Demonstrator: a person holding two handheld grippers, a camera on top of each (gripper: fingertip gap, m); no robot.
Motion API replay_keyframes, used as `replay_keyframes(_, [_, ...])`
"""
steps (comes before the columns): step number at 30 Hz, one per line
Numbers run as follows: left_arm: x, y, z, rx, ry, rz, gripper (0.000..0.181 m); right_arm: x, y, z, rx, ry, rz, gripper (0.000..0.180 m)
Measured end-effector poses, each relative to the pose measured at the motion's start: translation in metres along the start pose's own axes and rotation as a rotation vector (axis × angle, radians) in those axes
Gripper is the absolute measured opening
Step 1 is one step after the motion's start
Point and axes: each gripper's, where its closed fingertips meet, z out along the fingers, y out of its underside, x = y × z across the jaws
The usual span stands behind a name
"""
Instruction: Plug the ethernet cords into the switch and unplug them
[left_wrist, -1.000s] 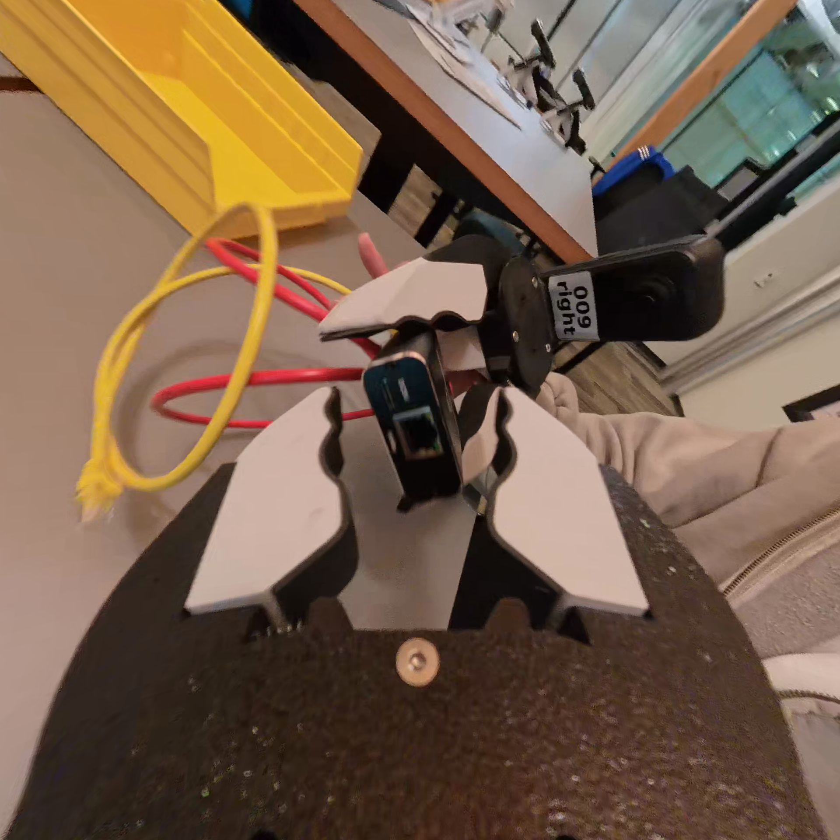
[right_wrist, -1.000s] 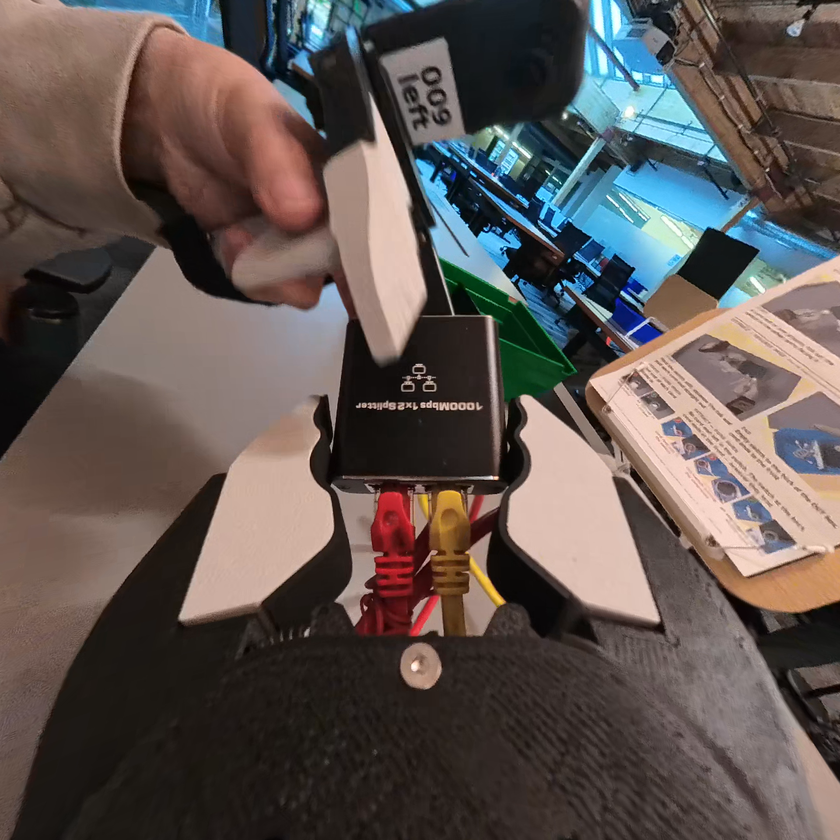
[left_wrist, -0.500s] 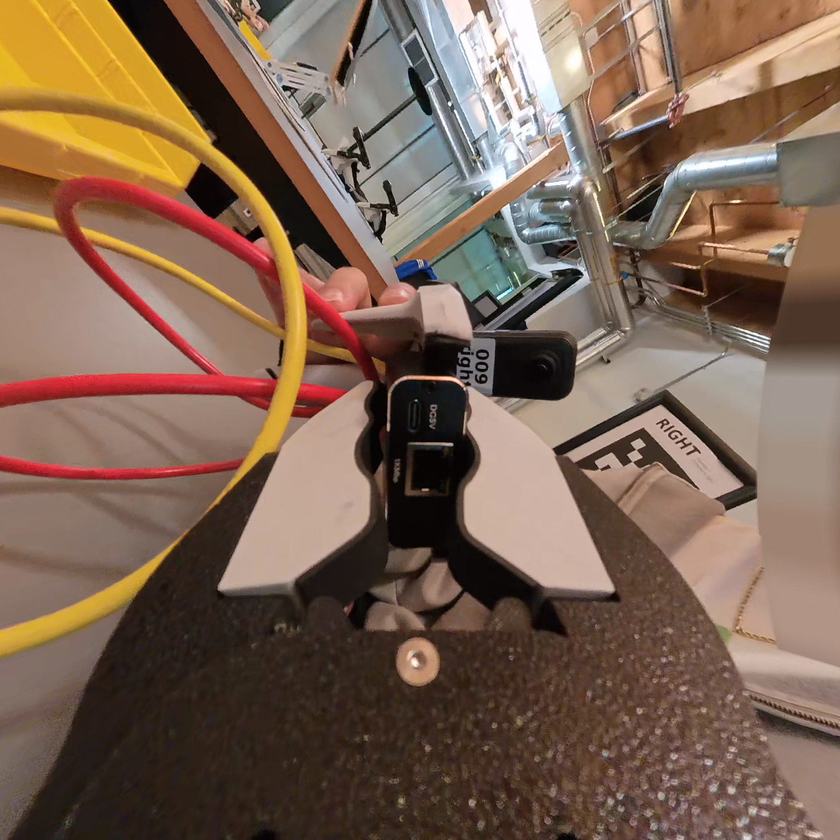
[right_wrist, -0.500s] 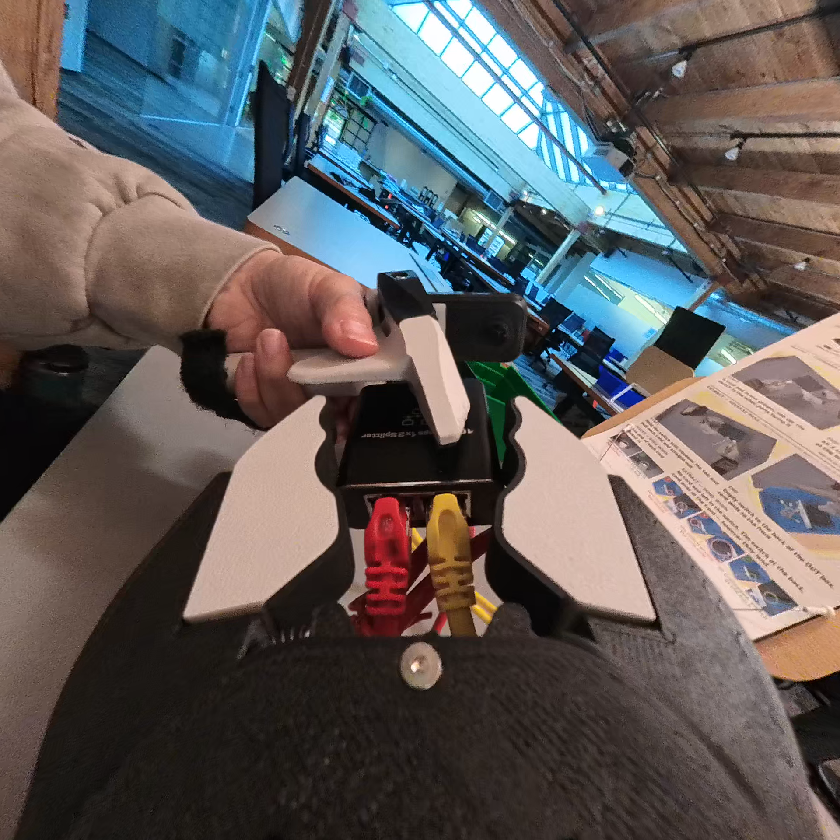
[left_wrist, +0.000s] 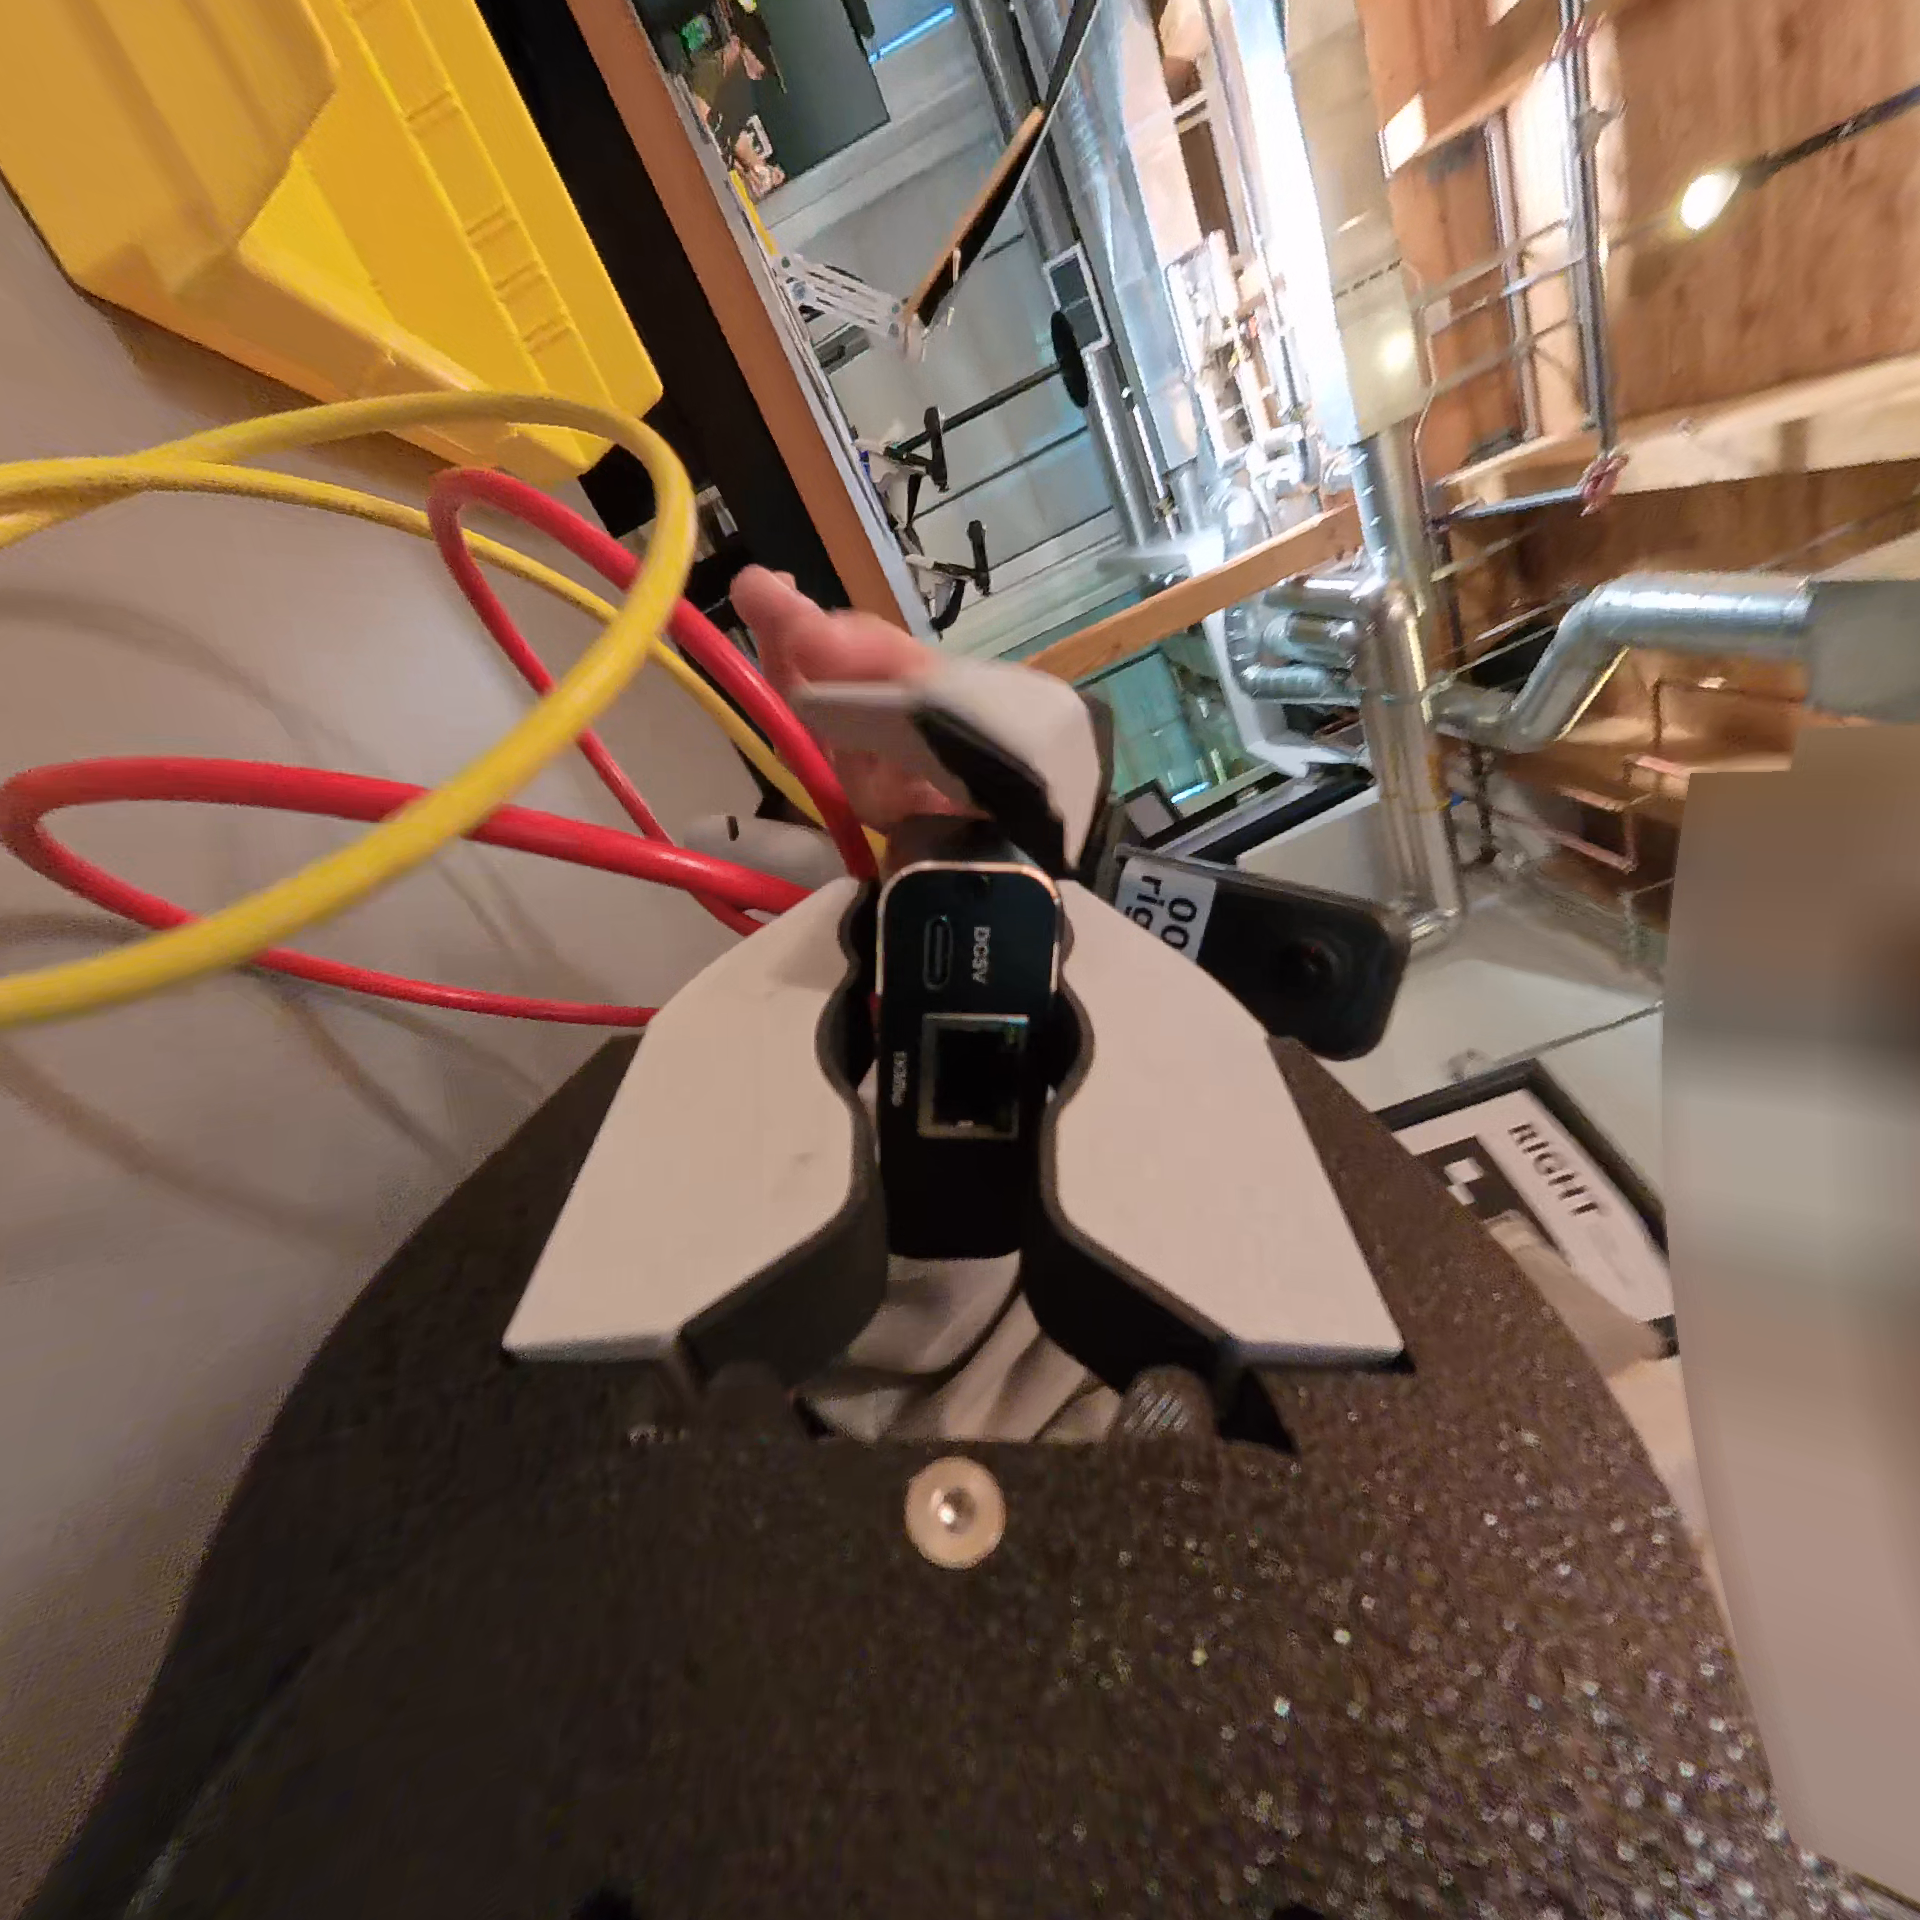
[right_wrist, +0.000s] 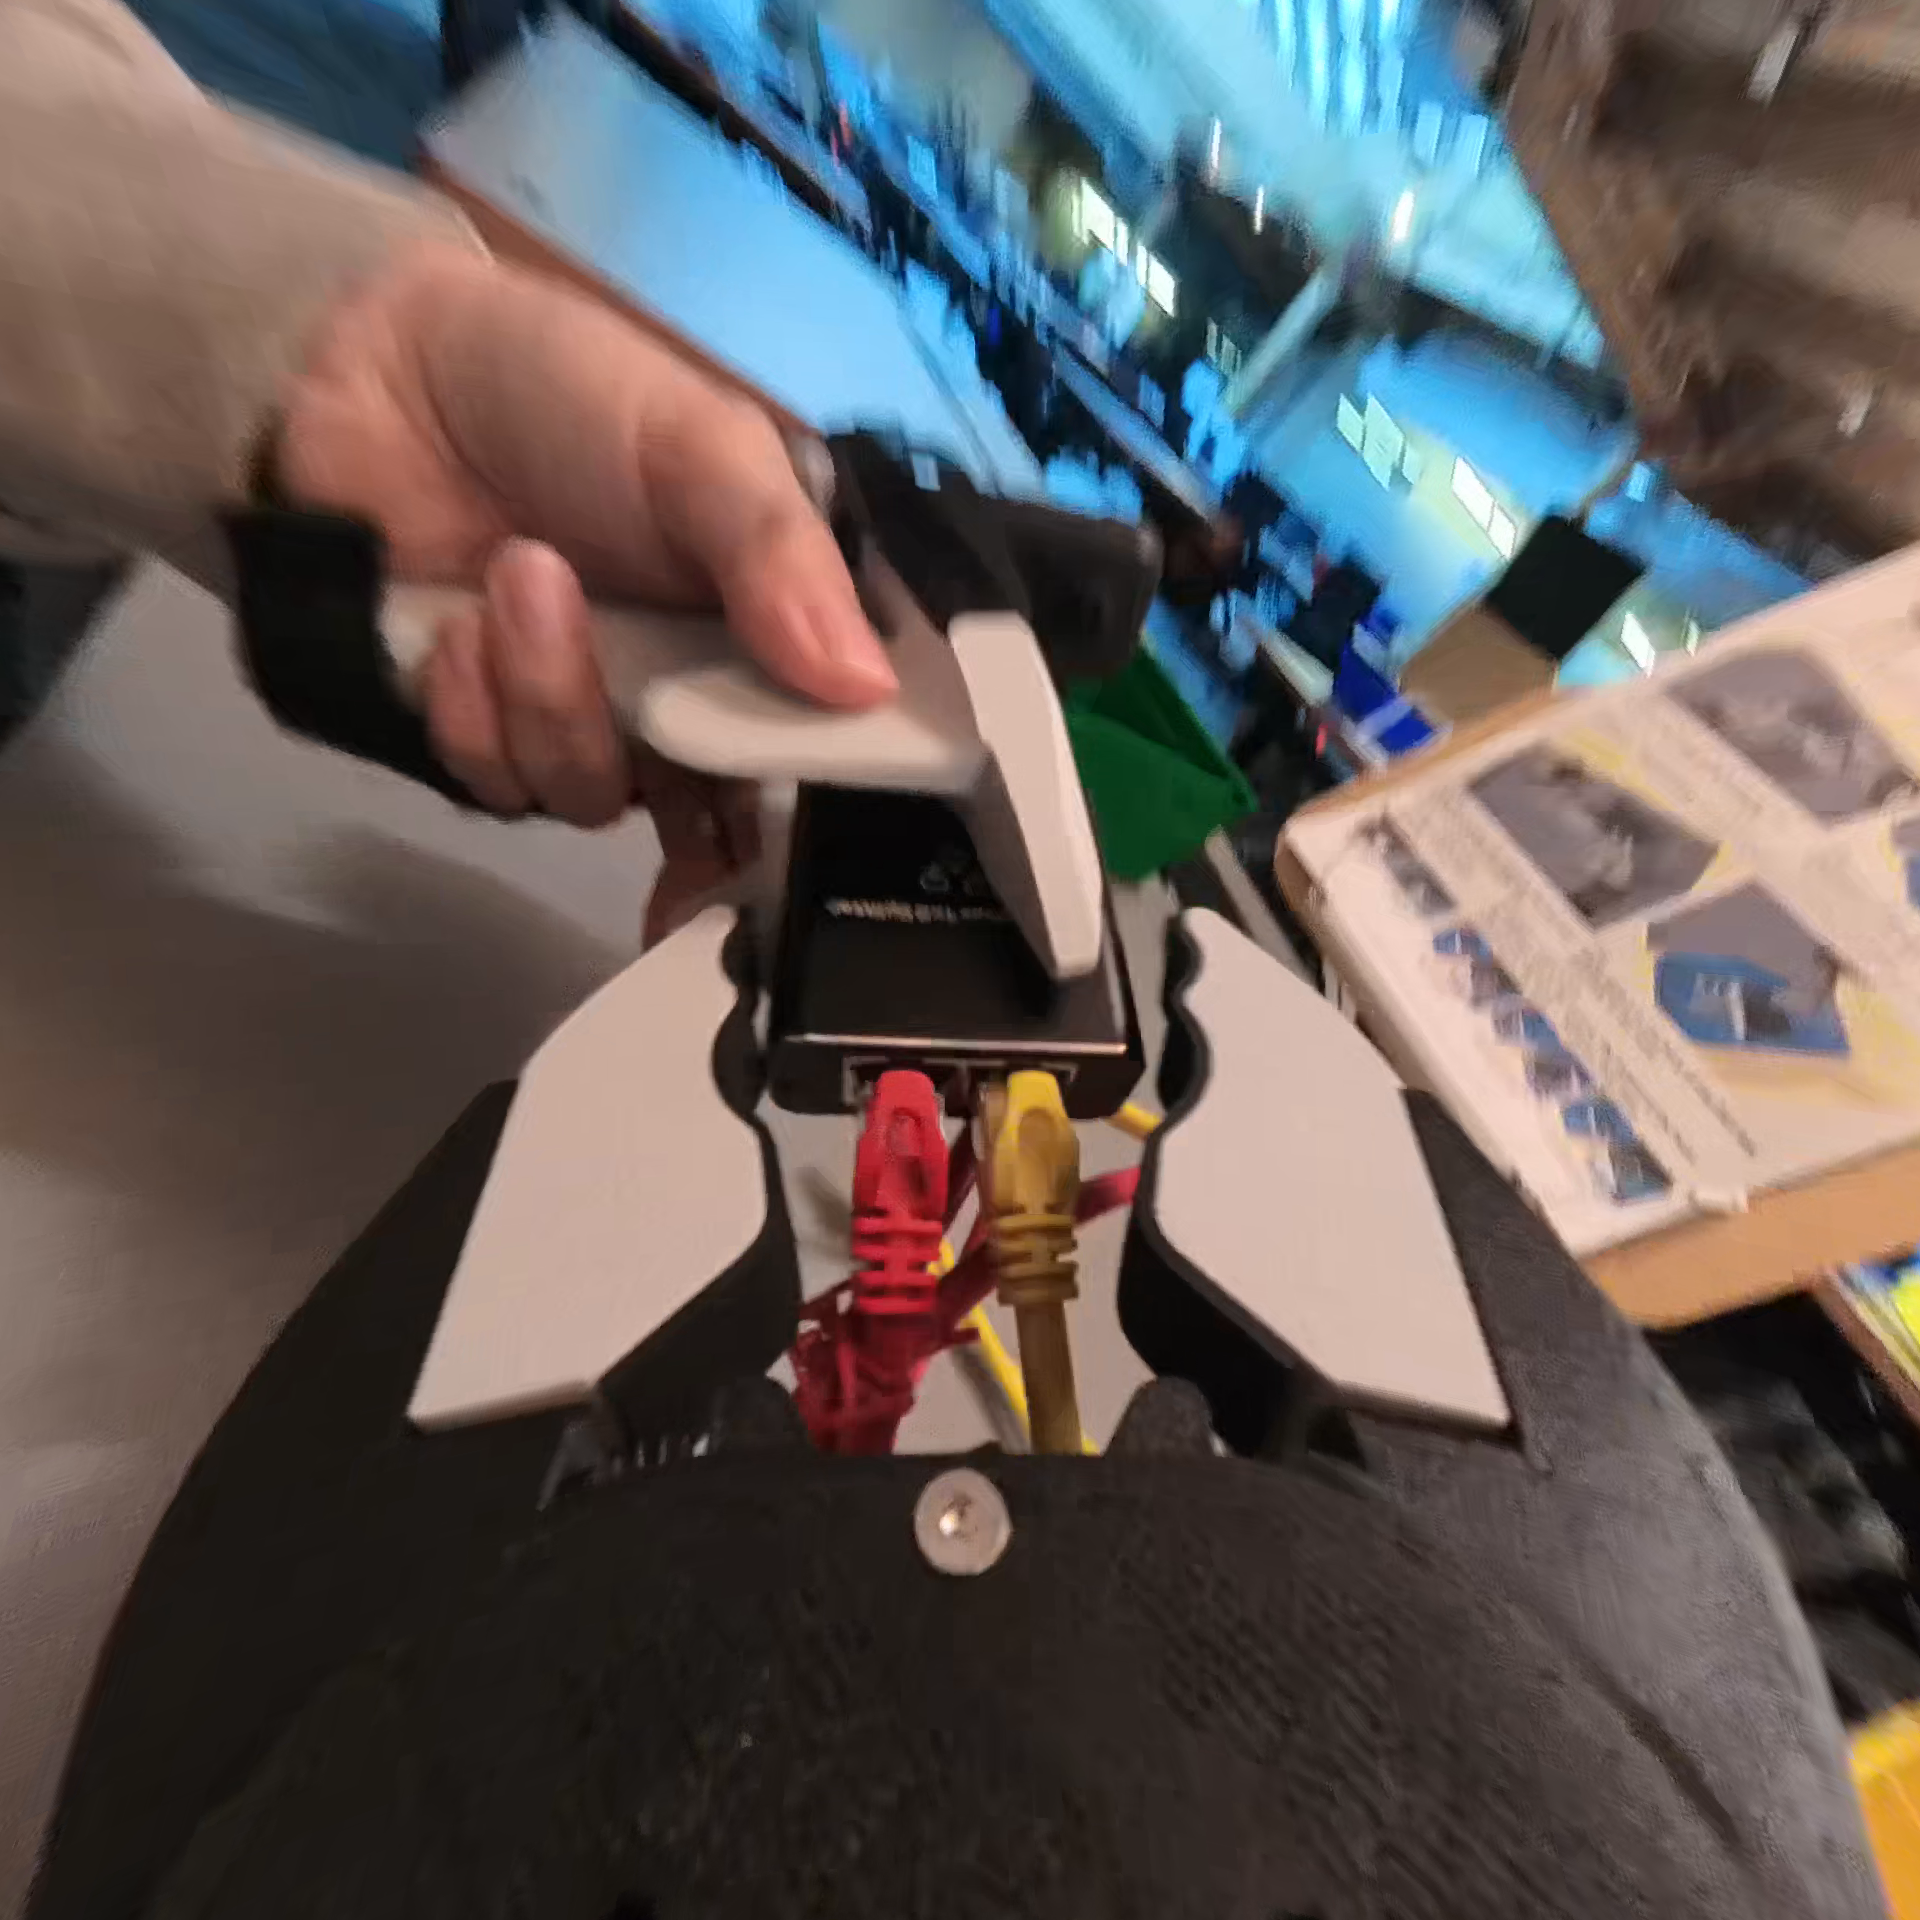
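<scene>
The left gripper (left_wrist: 961, 997) is closed on the black switch (left_wrist: 966, 1049), probably to steady it for unplugging. The right gripper (right_wrist: 961, 997) stands open around the switch's other end, where the red plug (right_wrist: 899, 1174) and yellow plug (right_wrist: 1029, 1184) sit. The rubbery, smooth cords loop before a hard yellow plastic bin (left_wrist: 312, 208).

It was an open-plan workshop-like office: exposed silver metal ducting (left_wrist: 1621, 644) ran under timber beams, long wooden-edged desks (left_wrist: 748, 301) stood in rows, and a yellow plastic storage bin (left_wrist: 343, 208) sat close by.
</scene>
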Motion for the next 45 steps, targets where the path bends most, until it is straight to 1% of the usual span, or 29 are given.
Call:
replay_keyframes(1, [-0.003,0.001,0.0,-0.005,-0.025,0.025,0.027,0.001,0.006,0.002,-0.034,0.008,0.019,0.082])
replay_keyframes(2, [-0.002,0.001,0.0,-0.002,-0.03,0.023,0.027,0.0,0.006,0.003,-0.019,-0.003,0.049,0.083])
replay_keyframes(3, [0.001,0.002,0.002,0.006,-0.015,-0.001,0.027,-0.004,0.002,0.003,0.021,-0.032,0.061,0.077])
replay_keyframes(5, [0.005,0.003,0.004,0.013,-0.004,-0.005,0.028,-0.002,-0.003,0.001,0.055,-0.005,0.031,0.076])
replay_keyframes(8, [0.007,-0.003,0.002,0.041,-0.012,-0.032,0.028,0.004,-0.007,0.005,0.072,0.04,0.072,0.075])
replay_keyframes(11, [0.003,0.001,0.0,0.02,-0.029,-0.031,0.027,-0.002,-0.004,0.007,0.083,-0.018,0.138,0.075])
replay_keyframes(14, [0.003,0.006,0.0,0.0,-0.036,-0.01,0.027,-0.007,-0.006,0.006,0.107,-0.055,0.15,0.075])
replay_keyframes(16, [0.005,0.007,0.001,-0.007,-0.032,-0.01,0.028,-0.01,-0.008,0.006,0.108,-0.085,0.179,0.075])
replay_keyframes(18, [0.005,0.006,0.001,0.0,-0.032,-0.017,0.028,-0.009,-0.009,0.007,0.123,-0.074,0.195,0.075])
replay_keyframes(22, [0.006,0.004,0.0,0.024,-0.019,-0.035,0.028,-0.008,-0.006,0.009,0.079,-0.06,0.157,0.075])
replay_keyframes(25, [0.007,0.002,-0.001,0.018,-0.014,0.035,0.034,-0.007,-0.003,0.012,0.051,-0.036,0.135,0.075])
replay_keyframes(27, [0.014,0.0,-0.003,0.011,-0.006,0.101,0.048,-0.005,-0.004,0.012,0.056,-0.017,0.135,0.075])
replay_keyframes(28, [0.014,-0.003,-0.006,0.013,-0.033,0.159,0.055,-0.002,-0.005,0.009,0.057,-0.008,0.133,0.075])
replay_keyframes(29, [0.011,-0.008,-0.013,0.022,-0.092,0.249,0.059,0.002,-0.007,0.005,0.062,0.002,0.138,0.075])
replay_keyframes(31, [0.012,-0.027,-0.037,0.084,-0.228,0.452,0.063,0.016,-0.008,-0.008,0.075,0.045,0.149,0.075])
replay_keyframes(33, [0.021,-0.051,-0.072,0.141,-0.361,0.636,0.062,0.029,-0.003,-0.023,0.079,0.077,0.169,0.075])
replay_keyframes(35, [0.028,-0.078,-0.12,0.183,-0.551,0.797,0.052,0.037,0.004,-0.035,0.076,0.095,0.191,0.075])
replay_keyframes(36, [0.026,-0.093,-0.148,0.183,-0.677,0.855,0.047,0.041,0.006,-0.039,0.076,0.11,0.196,0.075])
replay_keyframes(37, [0.019,-0.107,-0.181,0.168,-0.829,0.88,0.046,0.044,0.007,-0.042,0.075,0.113,0.202,0.075])
replay_keyframes(38, [0.009,-0.12,-0.215,0.124,-0.978,0.876,0.045,0.045,0.007,-0.045,0.075,0.113,0.208,0.075])
replay_keyframes(39, [-0.003,-0.127,-0.245,0.046,-1.087,0.861,0.042,0.047,0.006,-0.046,0.082,0.12,0.21,0.075])
replay_keyframes(40, [-0.015,-0.133,-0.269,-0.047,-1.153,0.845,0.042,0.046,0.004,-0.047,0.095,0.107,0.217,0.075])
replay_keyframes(42, [-0.039,-0.138,-0.303,-0.254,-1.201,0.837,0.039,0.046,-0.001,-0.046,0.122,0.099,0.228,0.075])
replay_keyframes(44, [-0.064,-0.143,-0.329,-0.439,-1.237,0.87,0.043,0.043,-0.002,-0.044,0.121,0.084,0.239,0.075])
replay_keyframes(45, [-0.077,-0.143,-0.339,-0.521,-1.244,0.858,0.043,0.043,-0.003,-0.043,0.122,0.093,0.232,0.075])
